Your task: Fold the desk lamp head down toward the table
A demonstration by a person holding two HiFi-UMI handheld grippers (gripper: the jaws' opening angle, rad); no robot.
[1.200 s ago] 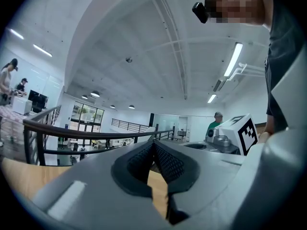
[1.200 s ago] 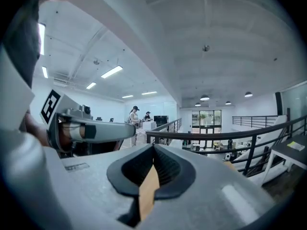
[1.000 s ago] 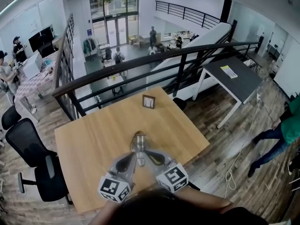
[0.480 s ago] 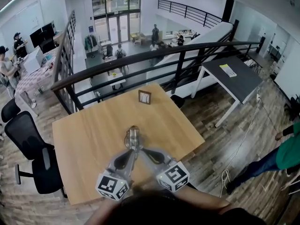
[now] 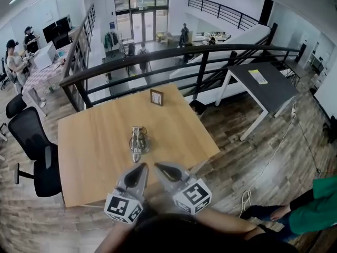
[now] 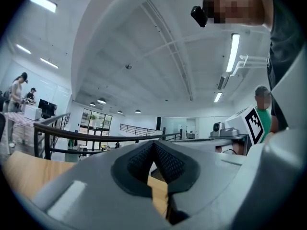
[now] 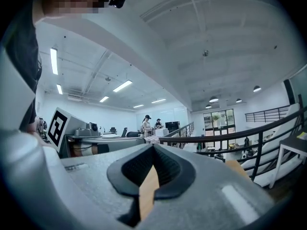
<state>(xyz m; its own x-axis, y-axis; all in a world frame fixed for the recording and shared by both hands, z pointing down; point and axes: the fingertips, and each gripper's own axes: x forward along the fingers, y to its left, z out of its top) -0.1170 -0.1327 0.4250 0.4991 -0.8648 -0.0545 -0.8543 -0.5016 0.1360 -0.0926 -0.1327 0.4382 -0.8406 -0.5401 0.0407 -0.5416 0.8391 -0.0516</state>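
The desk lamp point(image 5: 138, 141) is a small silvery metal thing that sits low near the middle of the wooden table point(image 5: 89, 141); I cannot make out how its head is angled. My left gripper point(image 5: 143, 166) and right gripper point(image 5: 157, 166) hover side by side over the table's near edge, a short way in front of the lamp and apart from it. Both are shut with nothing between the pads. The left gripper point(image 6: 153, 143) and the right gripper point(image 7: 153, 147) each show closed jaws pointing level, with only the room and a strip of tabletop beyond; the lamp is not seen there.
A small framed card point(image 5: 156, 97) stands at the table's far edge. A black railing point(image 5: 174, 54) runs right behind the table over a drop to a lower floor. Black office chairs point(image 5: 31, 146) stand at the left, a grey table point(image 5: 263, 83) at the right, and a person in green point(image 5: 316, 210) at the lower right.
Both grippers were at the lamp, tips against it; they have drawn back toward me and now stand off it. The lamp sits alone further up the table.
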